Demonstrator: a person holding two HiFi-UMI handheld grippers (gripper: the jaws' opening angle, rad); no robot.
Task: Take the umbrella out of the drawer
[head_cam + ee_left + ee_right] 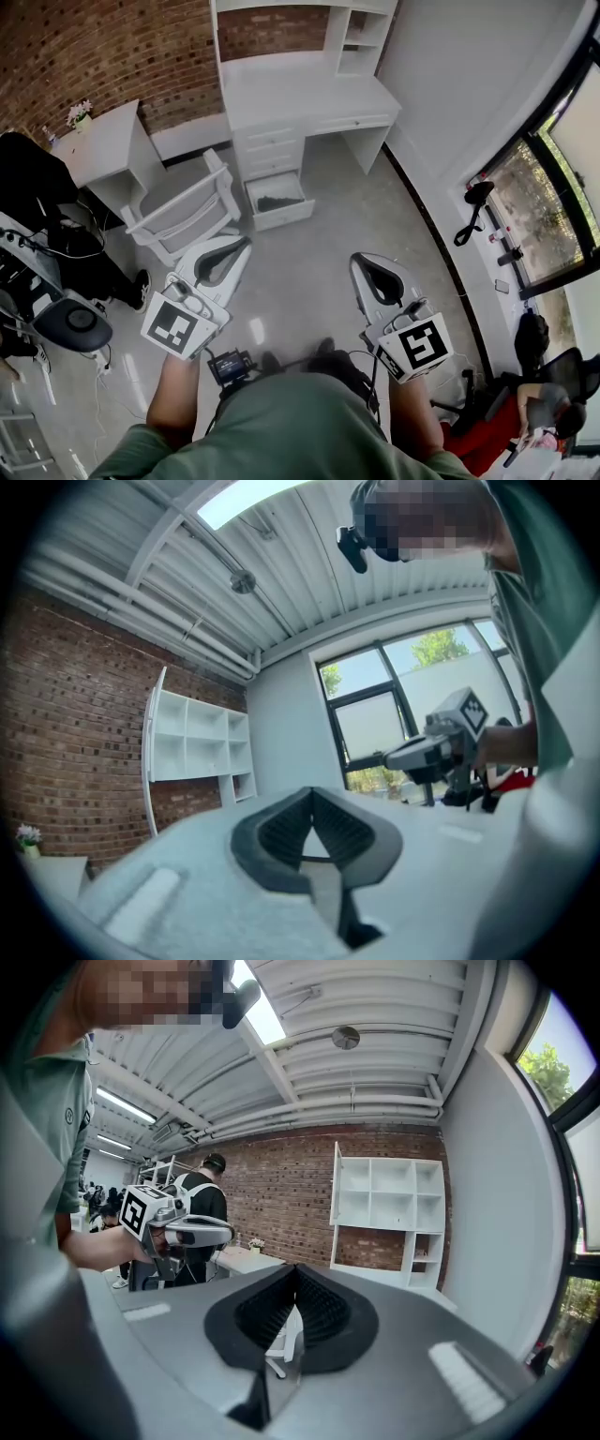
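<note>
Umbrella [277, 201] in the pulled-out bottom drawer [284, 218], both grippers well short of it.
Just above the middle of the head view, the lowest drawer of the white desk [300, 94] stands open, probably so its contents can be reached from above; the only thing visible inside is a dark long shape, presumably the umbrella. A white chair [178, 211] sits just left of it. The left gripper [242, 246] and right gripper [360, 262] are held low in the frame, pointing roughly level. Each has its jaws pressed together on nothing, which suggests the reach has not begun.
</note>
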